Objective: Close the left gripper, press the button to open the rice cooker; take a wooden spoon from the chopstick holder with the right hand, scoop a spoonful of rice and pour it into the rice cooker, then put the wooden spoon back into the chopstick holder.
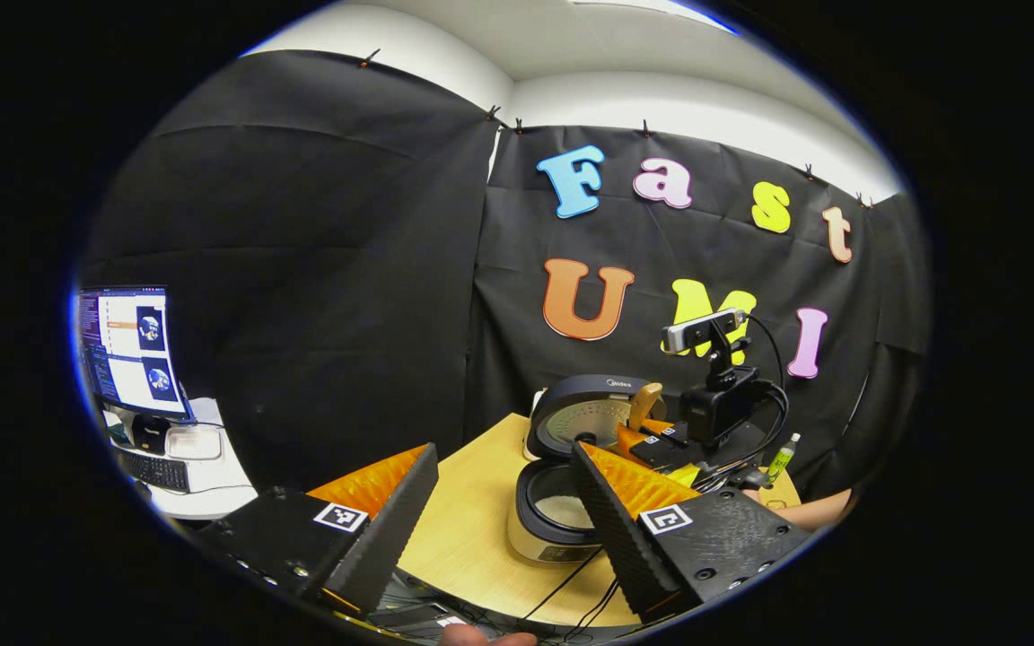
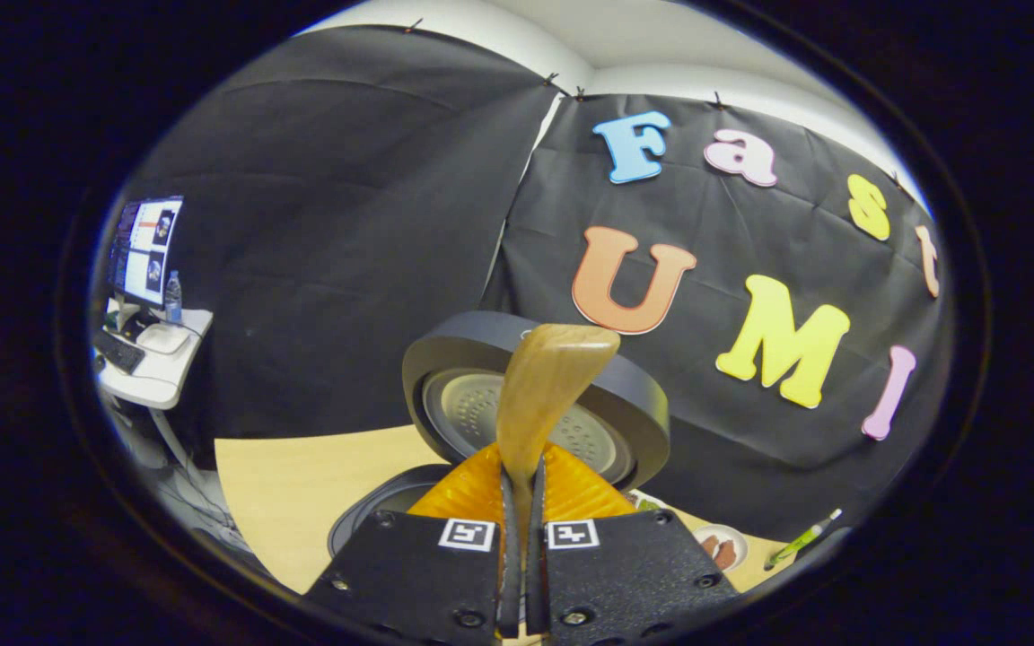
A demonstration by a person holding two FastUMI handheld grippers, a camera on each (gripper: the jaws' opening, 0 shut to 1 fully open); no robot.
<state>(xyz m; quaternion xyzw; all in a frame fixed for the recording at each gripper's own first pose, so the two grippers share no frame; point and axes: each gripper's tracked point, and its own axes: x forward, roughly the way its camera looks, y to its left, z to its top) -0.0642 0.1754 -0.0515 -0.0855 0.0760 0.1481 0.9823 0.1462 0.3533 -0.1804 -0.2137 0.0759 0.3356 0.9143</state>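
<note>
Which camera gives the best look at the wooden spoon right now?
The right gripper view: the light-brown wooden spoon stands large and central, pinched upright in the right claw, in front of the round dark rice cooker lid. The left gripper view shows the spoon small and far off, beside the lid, partly hidden by the claw.

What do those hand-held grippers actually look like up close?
Each hand-held gripper, left and right, has two wedge-shaped fingers with ribbed faces on black, bolted blocks, each block bearing a small square black-and-white marker. The right one also carries a black camera with looping cables.
</note>
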